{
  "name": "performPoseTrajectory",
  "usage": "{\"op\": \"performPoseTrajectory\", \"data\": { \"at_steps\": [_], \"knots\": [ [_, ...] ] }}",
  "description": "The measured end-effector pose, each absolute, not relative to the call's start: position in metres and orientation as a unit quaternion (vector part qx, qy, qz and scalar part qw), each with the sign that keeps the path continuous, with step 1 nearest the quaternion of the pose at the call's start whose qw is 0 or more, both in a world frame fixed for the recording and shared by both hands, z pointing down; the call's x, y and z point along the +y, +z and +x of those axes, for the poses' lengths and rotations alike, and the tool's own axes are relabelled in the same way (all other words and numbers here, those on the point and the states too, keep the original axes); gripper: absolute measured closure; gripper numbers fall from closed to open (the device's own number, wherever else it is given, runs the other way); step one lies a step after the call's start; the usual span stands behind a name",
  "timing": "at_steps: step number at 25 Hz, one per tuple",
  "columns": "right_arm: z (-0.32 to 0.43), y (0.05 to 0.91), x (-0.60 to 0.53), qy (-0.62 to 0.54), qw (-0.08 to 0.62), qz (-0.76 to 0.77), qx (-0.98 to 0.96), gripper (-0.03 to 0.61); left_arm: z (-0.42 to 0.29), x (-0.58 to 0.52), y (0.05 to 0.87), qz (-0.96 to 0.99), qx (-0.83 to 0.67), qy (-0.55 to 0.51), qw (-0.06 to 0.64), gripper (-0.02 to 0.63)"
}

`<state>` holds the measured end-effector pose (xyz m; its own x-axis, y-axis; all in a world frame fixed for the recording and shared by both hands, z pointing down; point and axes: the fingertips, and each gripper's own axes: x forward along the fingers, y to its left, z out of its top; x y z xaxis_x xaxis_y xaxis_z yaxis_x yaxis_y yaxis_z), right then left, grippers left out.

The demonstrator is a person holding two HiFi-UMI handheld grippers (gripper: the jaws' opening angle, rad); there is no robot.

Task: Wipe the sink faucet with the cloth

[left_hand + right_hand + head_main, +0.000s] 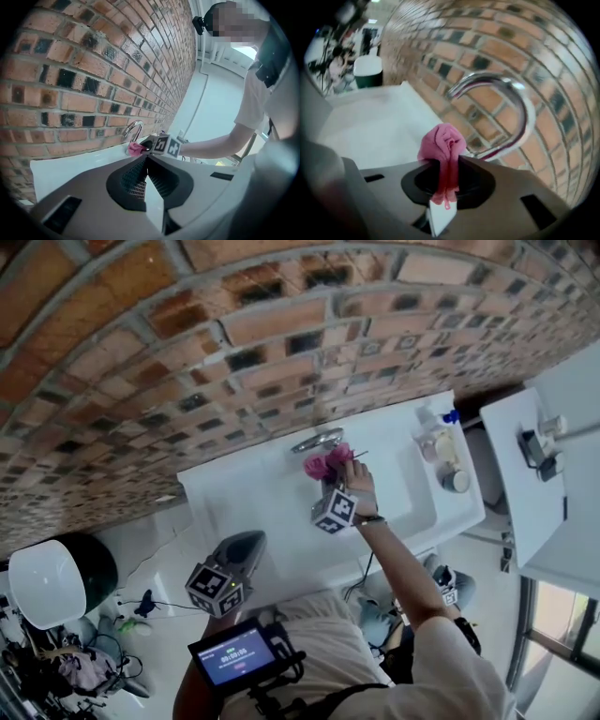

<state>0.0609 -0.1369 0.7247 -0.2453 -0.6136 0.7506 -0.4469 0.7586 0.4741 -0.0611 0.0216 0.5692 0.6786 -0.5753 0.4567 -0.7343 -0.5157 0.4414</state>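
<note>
A chrome curved faucet [317, 440] [506, 112] [132, 131] rises from the back of a white sink [281, 512] against a brick wall. My right gripper [334, 482] [446, 161] is shut on a bunched pink cloth [442, 143] [325, 463] [135, 149], held just below and in front of the faucet's spout. I cannot tell whether the cloth touches the faucet. My left gripper [234, 559] [146, 164] is held back near the sink's front left corner, its jaws closed together with nothing between them.
Bottles and a small jar [444, 454] stand on the sink's right ledge. A white-lidded dark bin [52, 579] sits on the floor at left. A white counter [544, 474] lies to the right. A phone screen [236, 652] hangs at my chest.
</note>
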Motion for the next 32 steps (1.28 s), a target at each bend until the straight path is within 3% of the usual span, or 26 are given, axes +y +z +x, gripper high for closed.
{"op": "performPoseTrajectory", "data": {
  "at_steps": [7,12,17,26,32],
  "knots": [
    [0.065,0.812,-0.153,-0.224,0.722,0.207,-0.622,0.497,-0.078,0.036,0.57,0.851,-0.401,0.12,0.316,0.629],
    [0.072,0.854,-0.15,-0.247,0.782,0.143,-0.554,0.497,-0.085,0.04,0.566,0.847,-0.411,0.114,0.316,0.629],
    [0.074,0.852,-0.153,-0.281,0.797,0.118,-0.522,0.499,-0.081,0.043,0.562,0.849,-0.413,0.109,0.313,0.629],
    [0.076,0.778,-0.162,-0.154,0.702,0.236,-0.654,0.503,-0.082,0.053,0.559,0.849,-0.413,0.105,0.314,0.629],
    [0.102,0.761,-0.184,-0.093,0.703,0.259,-0.656,0.506,-0.084,0.049,0.562,0.848,-0.413,0.103,0.314,0.629]
  ]
}}
